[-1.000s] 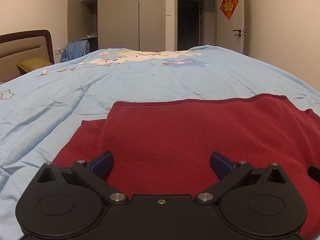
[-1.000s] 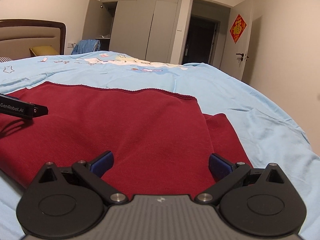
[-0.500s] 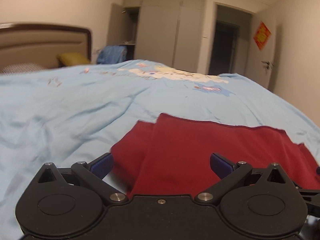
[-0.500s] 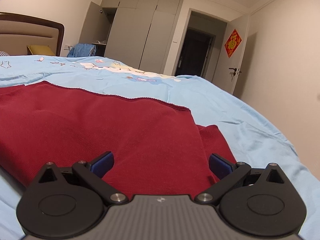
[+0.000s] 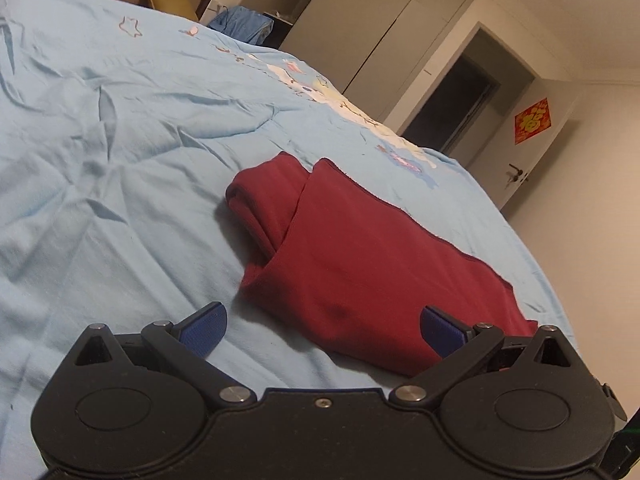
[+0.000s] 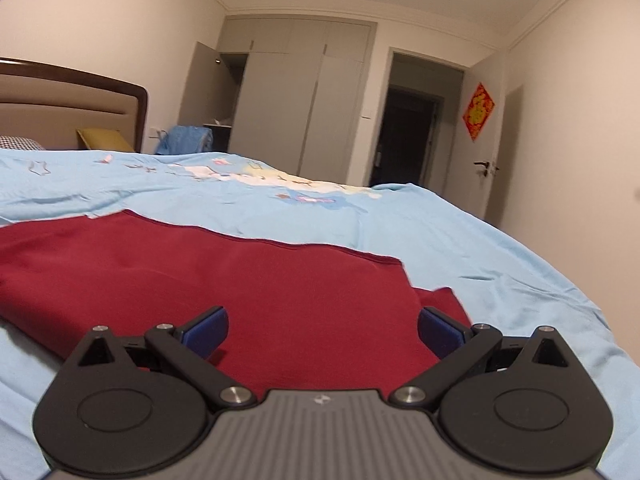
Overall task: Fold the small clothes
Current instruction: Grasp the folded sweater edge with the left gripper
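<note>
On the blue bedsheet (image 5: 120, 168), the soft, light red garment (image 5: 360, 264) lies folded; left gripper (image 5: 322, 326) and right gripper (image 6: 322, 326) gape empty, and its doubled edge nearest them looks best to pinch.

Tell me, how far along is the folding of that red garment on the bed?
Partly done, it seems. The dark red garment lies on the light blue bedsheet with a top layer already folded over and a rolled end showing at one side. Nothing is in hand: the left claw and right claw are both open, holding nothing. Further folds probably remain.
</note>
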Demonstrator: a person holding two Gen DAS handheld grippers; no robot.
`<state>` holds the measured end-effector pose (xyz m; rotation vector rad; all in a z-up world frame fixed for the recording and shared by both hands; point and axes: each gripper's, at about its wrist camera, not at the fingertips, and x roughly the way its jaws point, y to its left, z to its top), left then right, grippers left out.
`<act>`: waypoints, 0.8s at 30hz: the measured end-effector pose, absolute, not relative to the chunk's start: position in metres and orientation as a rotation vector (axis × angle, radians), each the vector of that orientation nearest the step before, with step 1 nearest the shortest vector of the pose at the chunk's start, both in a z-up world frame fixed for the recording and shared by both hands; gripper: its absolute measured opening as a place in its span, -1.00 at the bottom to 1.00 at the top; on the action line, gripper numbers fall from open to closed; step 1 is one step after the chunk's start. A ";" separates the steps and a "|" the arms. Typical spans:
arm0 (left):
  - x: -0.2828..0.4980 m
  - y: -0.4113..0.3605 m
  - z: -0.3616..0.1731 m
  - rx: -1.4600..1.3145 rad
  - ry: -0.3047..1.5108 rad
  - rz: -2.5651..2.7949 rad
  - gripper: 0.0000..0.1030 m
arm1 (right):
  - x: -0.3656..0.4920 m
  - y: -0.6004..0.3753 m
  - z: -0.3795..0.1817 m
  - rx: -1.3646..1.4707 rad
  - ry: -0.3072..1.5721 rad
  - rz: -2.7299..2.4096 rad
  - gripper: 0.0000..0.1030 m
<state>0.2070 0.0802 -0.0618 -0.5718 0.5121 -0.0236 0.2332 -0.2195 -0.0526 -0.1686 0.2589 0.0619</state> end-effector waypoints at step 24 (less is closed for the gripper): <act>0.213 0.077 -0.074 -0.670 0.467 -0.068 0.92 | 0.239 -0.178 -0.076 -0.244 0.256 0.101 1.00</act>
